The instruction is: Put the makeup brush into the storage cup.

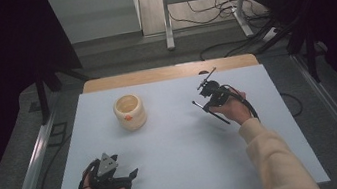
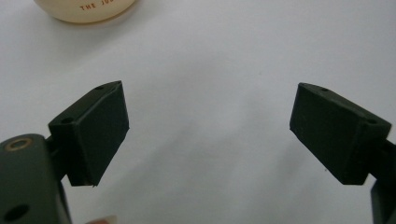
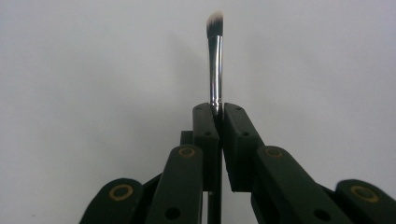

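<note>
My right gripper (image 1: 207,107) hovers over the right middle of the white table (image 1: 179,148), shut on a thin make-up brush (image 1: 198,104). In the right gripper view the jaws (image 3: 218,108) pinch the brush (image 3: 215,60) at its silver ferrule, and the dark, pale-tipped bristles stick out past them. The black handle runs back under the hand. A cream cup (image 1: 129,112) with an orange mark stands upright at the left middle; its lower edge, with printed letters, appears in the left gripper view (image 2: 84,9). My left gripper (image 1: 129,177) rests at the near left, open with nothing between its pads (image 2: 209,93).
A wooden strip (image 1: 168,72) borders the table's far edge. Beyond it on the floor stand a metal frame (image 1: 168,18) and loose cables (image 1: 214,9). Metal rails (image 1: 31,170) run along both sides of the table.
</note>
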`<action>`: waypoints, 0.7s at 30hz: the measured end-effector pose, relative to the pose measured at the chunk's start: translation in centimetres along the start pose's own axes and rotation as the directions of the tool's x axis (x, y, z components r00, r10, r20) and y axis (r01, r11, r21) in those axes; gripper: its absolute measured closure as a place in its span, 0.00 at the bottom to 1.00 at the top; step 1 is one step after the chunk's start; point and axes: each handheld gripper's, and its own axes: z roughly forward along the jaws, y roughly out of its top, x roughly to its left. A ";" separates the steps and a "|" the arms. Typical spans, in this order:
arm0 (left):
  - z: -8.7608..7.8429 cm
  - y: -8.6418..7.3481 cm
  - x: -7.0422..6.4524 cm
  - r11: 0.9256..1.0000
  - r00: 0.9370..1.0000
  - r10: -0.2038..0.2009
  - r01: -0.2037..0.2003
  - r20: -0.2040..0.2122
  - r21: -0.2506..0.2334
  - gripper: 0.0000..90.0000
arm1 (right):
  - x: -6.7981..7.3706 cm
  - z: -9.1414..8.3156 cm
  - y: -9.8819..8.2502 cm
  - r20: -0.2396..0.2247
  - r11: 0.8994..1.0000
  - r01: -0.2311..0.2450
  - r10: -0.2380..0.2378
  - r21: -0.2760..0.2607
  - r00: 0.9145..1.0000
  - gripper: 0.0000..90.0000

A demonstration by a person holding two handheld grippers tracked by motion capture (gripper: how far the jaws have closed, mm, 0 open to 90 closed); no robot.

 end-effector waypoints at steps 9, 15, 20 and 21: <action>0.0 0.0 -0.1 1.000 1.000 -0.001 0.001 0.000 -0.002 0.13 | 0.5 -2.3 -0.7 -0.023 0.996 -0.004 0.002 -0.091 1.000 0.94; 0.0 0.0 -0.1 1.000 1.000 -0.002 0.002 -0.001 -0.002 0.13 | 0.7 -2.9 -1.2 -0.029 0.993 -0.004 0.001 -0.121 1.000 0.94; 0.0 0.0 0.0 1.000 1.000 -0.002 0.002 0.000 -0.001 0.13 | 0.8 -3.6 -1.9 -0.041 0.986 -0.017 0.010 -0.165 0.999 0.94; 0.0 0.0 0.0 1.000 1.000 -0.002 0.002 0.000 -0.001 0.13 | 0.8 -3.8 -2.0 -0.045 0.984 -0.021 0.013 -0.175 0.999 0.94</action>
